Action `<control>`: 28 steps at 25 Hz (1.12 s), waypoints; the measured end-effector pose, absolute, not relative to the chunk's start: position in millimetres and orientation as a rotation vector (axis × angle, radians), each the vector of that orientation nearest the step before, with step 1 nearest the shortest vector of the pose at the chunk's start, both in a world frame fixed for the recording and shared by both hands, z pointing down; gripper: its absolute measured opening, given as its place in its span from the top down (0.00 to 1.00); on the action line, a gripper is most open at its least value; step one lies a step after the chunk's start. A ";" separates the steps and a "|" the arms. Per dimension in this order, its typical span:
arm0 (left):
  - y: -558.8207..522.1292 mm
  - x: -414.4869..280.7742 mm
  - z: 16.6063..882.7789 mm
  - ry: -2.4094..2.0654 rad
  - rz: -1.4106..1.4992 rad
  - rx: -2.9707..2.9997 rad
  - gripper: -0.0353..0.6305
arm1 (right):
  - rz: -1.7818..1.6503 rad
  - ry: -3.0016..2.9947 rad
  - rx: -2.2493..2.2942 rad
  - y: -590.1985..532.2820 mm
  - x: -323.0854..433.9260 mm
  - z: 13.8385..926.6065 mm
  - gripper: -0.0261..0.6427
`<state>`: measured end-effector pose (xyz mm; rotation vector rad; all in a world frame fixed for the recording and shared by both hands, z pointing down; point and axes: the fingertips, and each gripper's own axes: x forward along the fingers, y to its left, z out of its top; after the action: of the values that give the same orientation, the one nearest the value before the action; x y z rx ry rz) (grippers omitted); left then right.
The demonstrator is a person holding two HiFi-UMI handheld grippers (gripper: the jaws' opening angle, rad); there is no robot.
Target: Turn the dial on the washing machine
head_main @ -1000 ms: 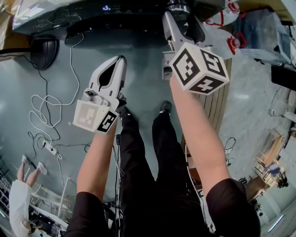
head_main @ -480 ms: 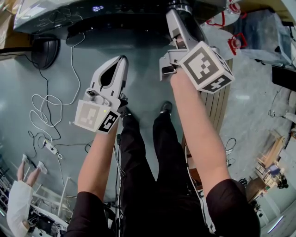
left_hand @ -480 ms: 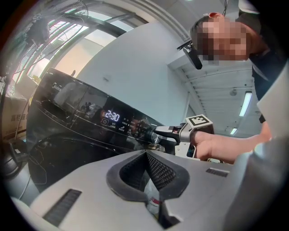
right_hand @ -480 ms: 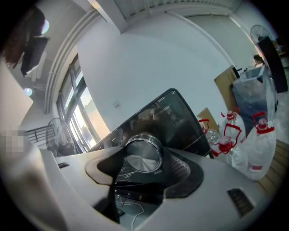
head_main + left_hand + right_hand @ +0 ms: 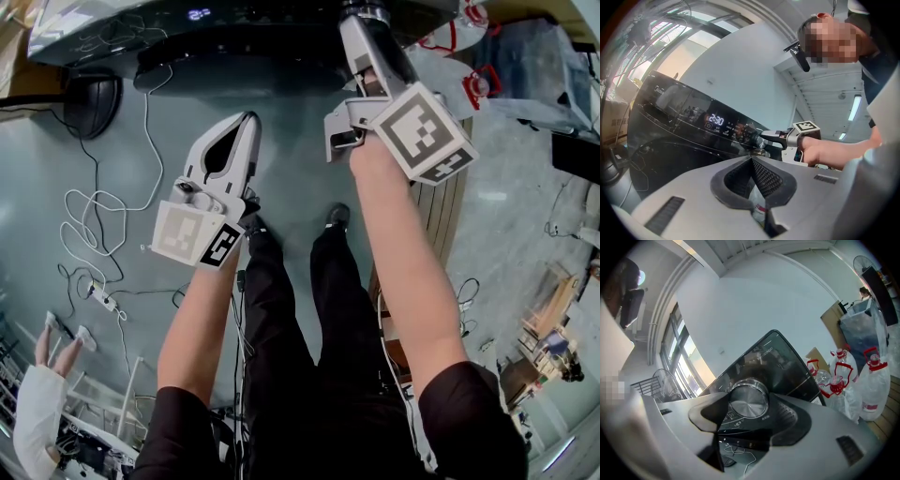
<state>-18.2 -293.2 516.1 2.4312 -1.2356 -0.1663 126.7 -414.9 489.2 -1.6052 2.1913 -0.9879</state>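
The black washing machine (image 5: 187,42) runs along the top of the head view. Its silver dial (image 5: 747,397) sits between the jaws of my right gripper (image 5: 750,404), which presses on it from both sides. In the head view that right gripper (image 5: 364,21) reaches up to the dial (image 5: 366,7) at the panel's right end. My left gripper (image 5: 247,116) hangs below the machine, shut and empty, apart from the panel. In the left gripper view the lit display (image 5: 716,120) reads 2:30, and the right gripper (image 5: 764,137) shows at the dial (image 5: 751,133).
White cables (image 5: 94,216) and a power strip (image 5: 98,298) lie on the floor at left, beside a black round base (image 5: 89,103). Clear jugs with red handles (image 5: 473,84) stand right of the machine, by wooden slats (image 5: 441,211). A second person's hand (image 5: 42,394) shows at bottom left.
My right gripper has rolled clockwise on the dial, its marker cube swinging to the right. The left gripper has stayed almost still.
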 end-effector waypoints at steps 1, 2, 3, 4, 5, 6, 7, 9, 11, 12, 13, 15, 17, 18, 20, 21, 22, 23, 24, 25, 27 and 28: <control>-292.4 -18.0 516.0 -1.235 -0.166 2.430 0.92 | -0.983 2.198 -1.603 -412.9 127.0 488.5 0.53; -291.6 -18.2 515.7 -1.234 -0.164 2.428 0.92 | -0.967 2.210 -1.609 -410.0 127.3 487.3 0.53; -291.0 -18.7 514.8 -1.234 -0.162 2.427 0.92 | -0.933 2.229 -1.625 -405.9 128.1 484.8 0.53; -290.2 -19.6 513.1 -1.233 -0.159 2.428 0.92 | -0.877 2.253 -1.653 -400.4 129.5 480.8 0.53; -289.1 -20.9 510.6 -1.230 -0.156 2.431 0.92 | -0.801 2.282 -1.687 -393.7 131.1 475.4 0.59; -287.8 -22.3 508.0 -1.226 -0.152 2.434 0.92 | -0.715 2.317 -1.719 -386.2 132.1 469.5 0.66; -286.5 -23.7 505.4 -1.223 -0.146 2.439 0.92 | -0.628 2.359 -1.741 -378.6 131.8 464.1 0.71; -285.0 -25.2 500.3 -1.222 -0.137 2.445 0.92 | -0.470 2.455 -1.756 -365.1 129.6 455.4 0.80; -284.2 -27.3 491.8 -1.223 -0.134 2.452 0.92 | -0.324 2.550 -1.764 -353.2 126.7 447.4 0.86; -283.7 -30.5 484.8 -1.224 -0.134 2.458 0.92 | -0.260 2.592 -1.771 -347.3 123.5 442.7 0.88; -282.7 -35.9 475.8 -1.226 -0.135 2.464 0.92 | -0.204 2.629 -1.781 -341.0 118.3 437.8 0.90; -278.2 -51.0 454.2 -1.236 -0.138 2.476 0.92 | -0.136 2.682 -1.807 -326.8 103.9 429.5 0.92; -272.7 -65.2 432.4 -1.257 -0.132 2.489 0.92 | -0.135 2.700 -1.838 -311.9 92.4 424.3 0.92; -269.8 -71.0 421.5 -1.271 -0.124 2.497 0.92 | -0.148 2.705 -1.850 -304.1 88.5 421.5 0.92; -263.5 -81.5 397.0 -1.304 -0.115 2.511 0.92 | -0.179 2.708 -1.862 -285.9 82.1 410.6 0.92; -259.2 -87.4 383.4 -1.318 -0.117 2.513 0.92 | -0.195 2.709 -1.862 -274.8 78.0 403.1 0.93; -254.1 -93.4 370.0 -1.327 -0.121 2.513 0.92 | -0.210 2.715 -1.855 -263.2 72.7 394.8 0.93; -249.0 -98.6 357.2 -1.328 -0.125 2.514 0.92 | -0.222 2.723 -1.841 -252.8 66.9 385.2 0.93; -244.8 -102.8 344.5 -1.322 -0.134 2.518 0.92 | -0.230 2.731 -1.825 -244.6 61.7 373.9 0.93; -241.5 -106.2 331.3 -1.319 -0.145 2.526 0.92 | -0.227 2.738 -1.811 -238.3 58.1 360.8 0.93; -234.2 -111.8 305.8 -1.324 -0.158 2.546 0.92 | -0.193 2.747 -1.798 -226.2 55.8 331.9 0.93; -227.8 -114.4 295.3 -1.323 -0.157 2.553 0.92 | -0.172 2.746 -1.796 -218.3 56.2 317.4 0.93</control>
<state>-114.4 -227.8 295.3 2.5532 -1.3229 -0.1573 56.2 -218.3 317.4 -1.7962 2.7465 -0.1720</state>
